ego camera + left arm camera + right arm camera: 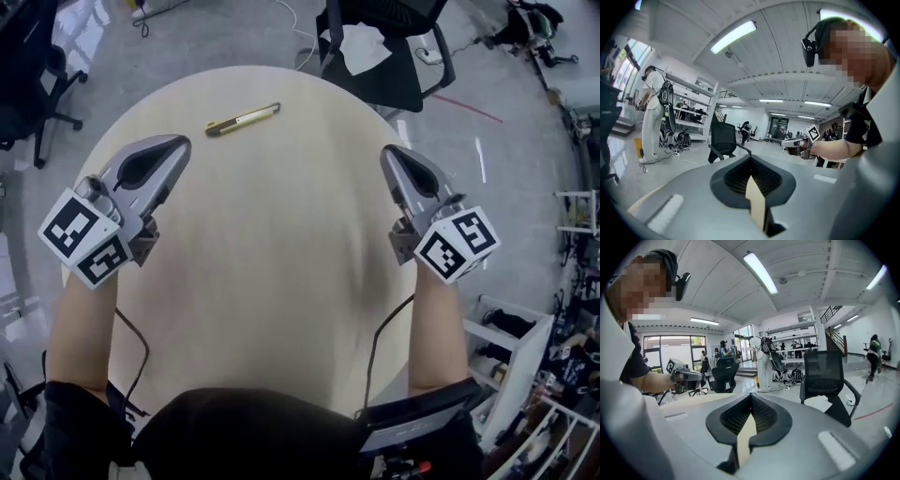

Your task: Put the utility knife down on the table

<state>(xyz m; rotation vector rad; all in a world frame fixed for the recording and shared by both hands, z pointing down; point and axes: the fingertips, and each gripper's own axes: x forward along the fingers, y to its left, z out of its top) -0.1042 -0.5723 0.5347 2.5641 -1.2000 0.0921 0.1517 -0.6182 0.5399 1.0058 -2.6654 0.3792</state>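
Yellow utility knife point(243, 119) on round pale wood table point(272, 244), left gripper point(181, 142) and right gripper point(387, 152) clenched, empty

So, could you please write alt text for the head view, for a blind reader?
A yellow knife lies on the far side of a round table. Nearer, the left gripper and the right gripper are held over its left and right edges, both shut and empty.

utility knife point(244, 119) | look: slim yellow body, dark cap at one end, pale grey tip at the other | pose: flat, long axis 8-to-2 o'clock, dark end at 8 | place: round table point(281, 281), about 11 o'clock of its top, near the far rim | state: lying free
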